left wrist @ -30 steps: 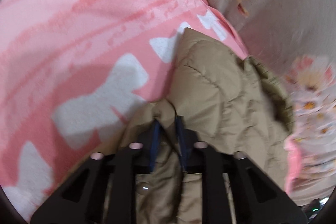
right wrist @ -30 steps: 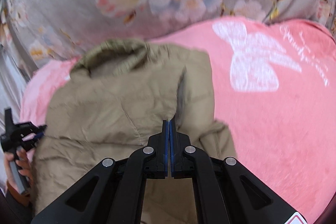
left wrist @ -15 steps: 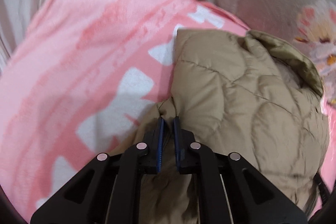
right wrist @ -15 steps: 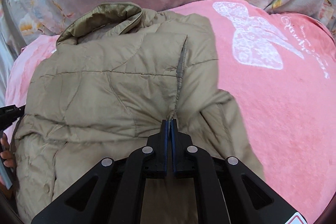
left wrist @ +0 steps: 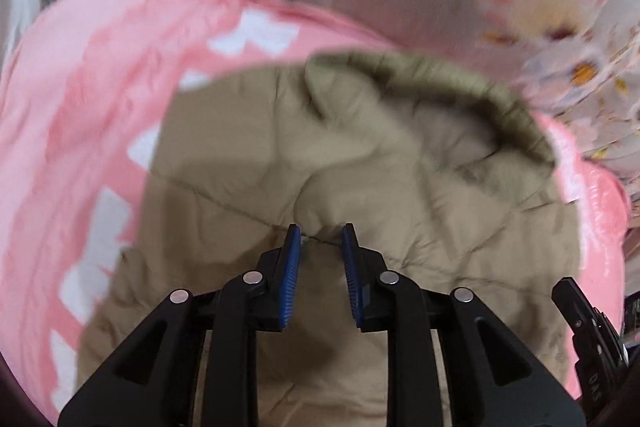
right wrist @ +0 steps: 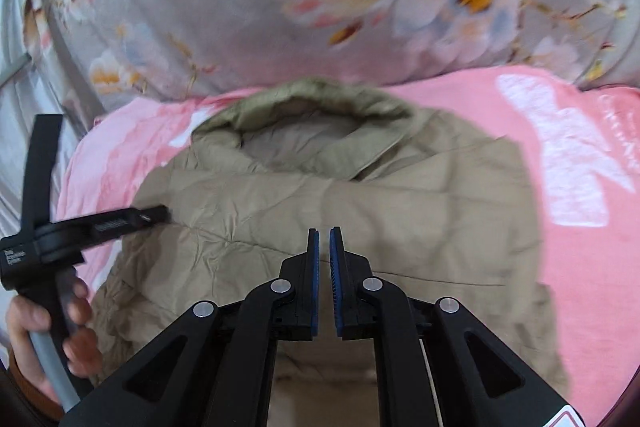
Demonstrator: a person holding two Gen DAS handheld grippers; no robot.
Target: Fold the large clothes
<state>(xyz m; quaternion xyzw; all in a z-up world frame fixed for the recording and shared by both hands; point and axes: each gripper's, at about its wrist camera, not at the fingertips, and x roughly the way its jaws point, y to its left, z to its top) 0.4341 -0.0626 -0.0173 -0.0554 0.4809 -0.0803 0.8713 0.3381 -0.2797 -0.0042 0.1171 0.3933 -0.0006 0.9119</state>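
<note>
left hand-held gripper point(left wrist: 318, 247): black linkage frame, silver round screws, blue ribbed pads | right hand-held gripper point(right wrist: 324, 251): same black frame, silver screws, blue pads, red-edged label at its corner | left hand point(right wrist: 48, 343): grey handle, brown cuff

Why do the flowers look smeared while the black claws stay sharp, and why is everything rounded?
Left wrist view: motion blur smears the floral sheet and jacket; the left tool rides with the camera, so it stays crisp. Right wrist view: milder blur; the fisheye lens bends the pink blanket and darkens the corners.
</note>
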